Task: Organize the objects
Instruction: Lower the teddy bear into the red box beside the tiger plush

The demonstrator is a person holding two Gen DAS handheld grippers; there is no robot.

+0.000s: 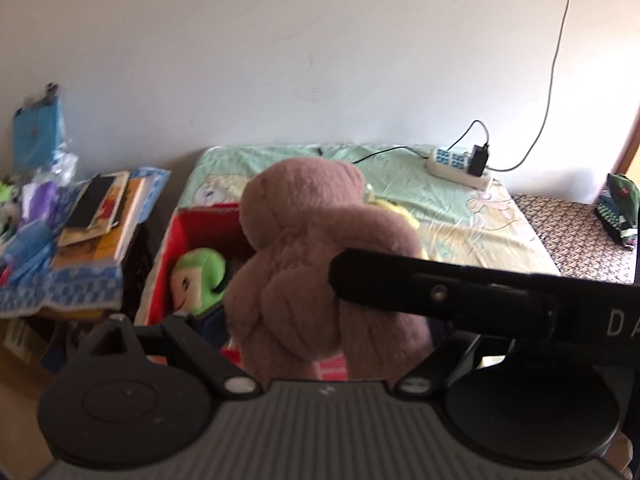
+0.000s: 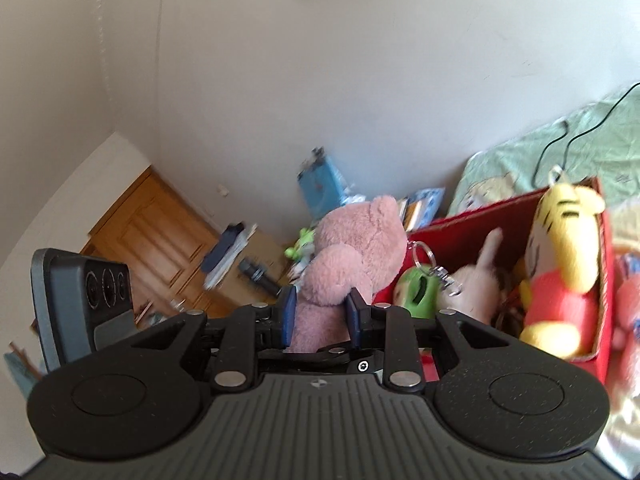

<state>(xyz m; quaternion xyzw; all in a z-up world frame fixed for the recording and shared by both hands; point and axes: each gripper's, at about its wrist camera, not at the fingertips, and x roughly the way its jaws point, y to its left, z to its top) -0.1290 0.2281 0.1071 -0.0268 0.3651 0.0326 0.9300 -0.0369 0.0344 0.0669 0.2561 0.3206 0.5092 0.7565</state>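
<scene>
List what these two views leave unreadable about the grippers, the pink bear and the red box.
- Left gripper: left wrist view, its fingers are hidden behind the pink bear, so open or shut is unknowable.
- Red box: its floor is covered by the toys in both views.
- Right gripper: the pads' contact faces are buried in the bear's plush.
- Room's left corner: blurred in the right wrist view.

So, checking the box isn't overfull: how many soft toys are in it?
3: green toy at left, pale pink toy in the middle, yellow tiger at right. Others may be hidden underneath.
</scene>
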